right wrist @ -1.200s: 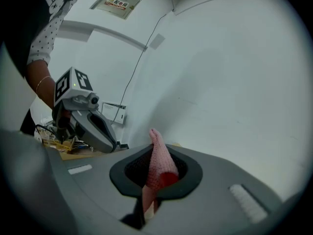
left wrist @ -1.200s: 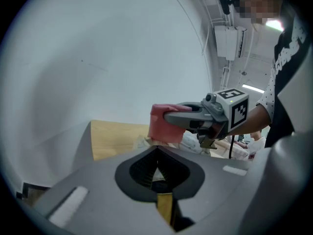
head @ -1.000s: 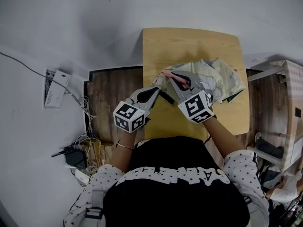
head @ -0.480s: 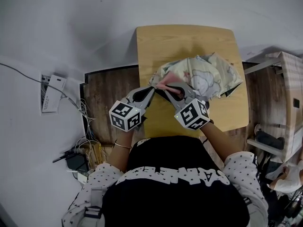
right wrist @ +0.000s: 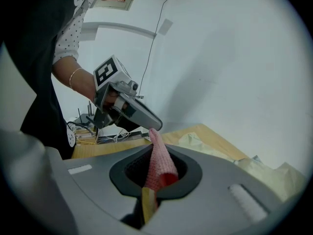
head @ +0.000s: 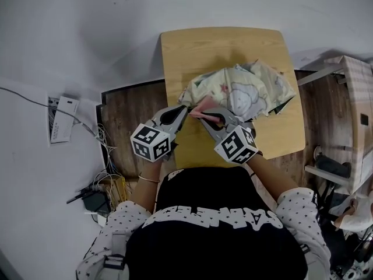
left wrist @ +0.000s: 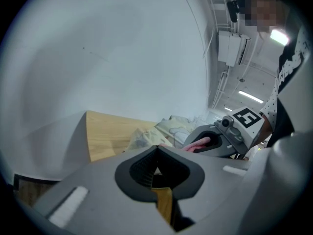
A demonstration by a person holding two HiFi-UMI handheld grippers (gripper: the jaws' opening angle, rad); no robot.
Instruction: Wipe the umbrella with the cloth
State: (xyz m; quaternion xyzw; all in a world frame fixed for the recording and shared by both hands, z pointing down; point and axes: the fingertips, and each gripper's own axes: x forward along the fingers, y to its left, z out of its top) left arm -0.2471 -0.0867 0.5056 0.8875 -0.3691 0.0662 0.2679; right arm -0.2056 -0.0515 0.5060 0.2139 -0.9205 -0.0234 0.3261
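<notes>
We look down from a head camera at one pale wooden bench (head: 192, 51). On it lies one umbrella (head: 247, 89), collapsed into a crumpled heap of cream fabric with a cartoon print. It spreads across the middle of the bench and reaches almost to the right edge.

Two claws meet at the heap's left end, toward the near edge. The left claw (head: 183, 109) has its jaws pressed together, the tips right against the fabric (we cannot tell whether a fold is pinched between them). The right claw (head: 204, 115) is clamped on the one cloth (head: 201, 105), a pink knitted strip that sticks up out of the jaws. Its free end stands just beside the left claw's tips.

The right claw's body covers part of the umbrella's near edge. The person's black shirt (head: 215, 226) hides the near edge of the bench.

Left of the bench are dark floorboards (head: 131, 121), a tangle of cables (head: 102, 185) and a white box (head: 59, 118). A light wooden shelf (head: 352, 104) stands to the right.
</notes>
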